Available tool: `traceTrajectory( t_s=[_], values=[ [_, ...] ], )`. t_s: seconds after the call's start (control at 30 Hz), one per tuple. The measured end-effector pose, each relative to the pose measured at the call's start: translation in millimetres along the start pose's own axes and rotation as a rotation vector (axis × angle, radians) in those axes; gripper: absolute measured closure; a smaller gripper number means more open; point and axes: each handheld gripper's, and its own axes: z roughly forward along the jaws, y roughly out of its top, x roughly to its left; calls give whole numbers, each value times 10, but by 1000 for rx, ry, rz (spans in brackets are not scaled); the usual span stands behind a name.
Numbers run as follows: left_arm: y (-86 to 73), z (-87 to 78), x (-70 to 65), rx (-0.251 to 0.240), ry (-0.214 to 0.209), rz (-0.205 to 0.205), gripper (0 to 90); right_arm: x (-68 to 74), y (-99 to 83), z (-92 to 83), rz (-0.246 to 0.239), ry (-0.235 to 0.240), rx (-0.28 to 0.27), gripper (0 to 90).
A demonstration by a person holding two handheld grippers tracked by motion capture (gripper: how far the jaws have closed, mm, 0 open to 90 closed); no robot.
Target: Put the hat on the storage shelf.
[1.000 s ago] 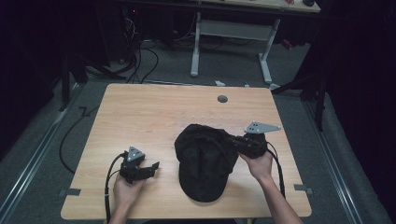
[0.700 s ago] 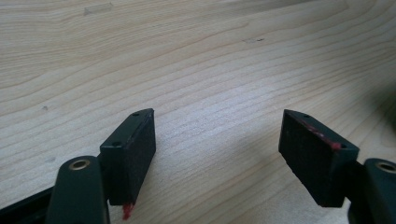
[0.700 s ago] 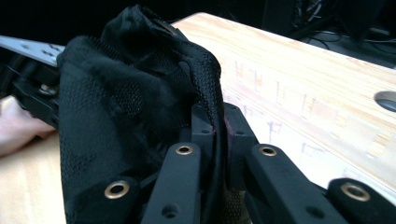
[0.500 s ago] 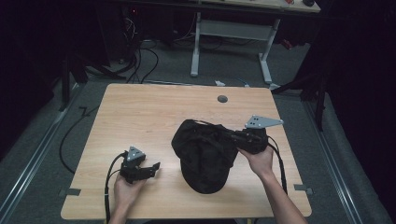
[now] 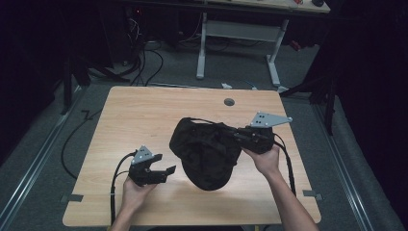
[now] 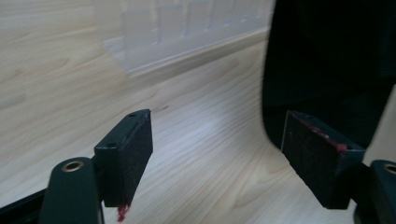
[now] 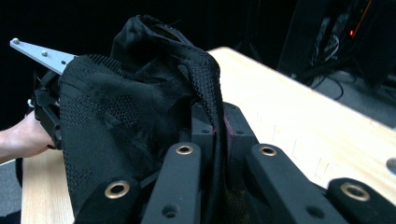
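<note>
Cap (image 5: 207, 151), black, mesh-knit fabric: held off the bench (image 5: 144, 110) by its edge, hanging over the middle of the wooden top, brim end pointing toward the person. In the right gripper view the fabric (image 7: 140, 107) drapes up and over the tool, one fold pinched between the two closed fingers.

Right gripper (image 5: 240, 137): in the person's right hand (image 5: 263, 159), fingers clamped tight on the cap's edge, grey three-cornered plate on top, cable trailing back along the forearm.

Left gripper (image 5: 169, 169): in the person's left hand (image 5: 134, 190), just beside the cap on its left, not touching it. Fingers (image 6: 128, 151) stand apart and have just been opening; nothing lies between them except bare wood. The cap's dark edge shows behind the far finger in the left gripper view.

Bench: light wood, round grommet hole (image 5: 229, 102) near the far edge.

Floor beyond: cables (image 5: 144, 62) and a white desk frame (image 5: 238, 36).
</note>
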Motion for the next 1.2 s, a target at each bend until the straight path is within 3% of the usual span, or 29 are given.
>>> traceTrajectory(
  t_s=[0.13, 0.27, 0.43, 0.63, 0.8, 0.9, 1.0, 1.2],
  values=[
    [75, 40, -129, 24, -63, 10, 236, -26, 47, -24, -13, -1, -9, 859],
    [121, 75, -218, 49, -122, -9, 219, -13, 76, -37, -34, 4, -7, 859],
    [162, 146, -277, 86, -139, -10, 197, -4, 86, -42, -48, 25, -19, 859],
    [207, 156, -357, 110, -207, -29, 190, 31, 93, -50, -69, 53, -41, 858],
    [235, 162, -399, 131, -237, -16, 202, 43, 83, -18, -79, 70, -65, 858],
    [248, 155, -428, 152, -253, -10, 261, 52, 90, 6, -91, 70, -66, 858],
    [254, 149, -460, 174, -266, 12, 382, 45, 92, 14, -91, 69, -64, 858],
    [234, 134, -512, 221, -314, 14, 493, -3, 110, 13, -76, 41, -73, 856]
  ],
)
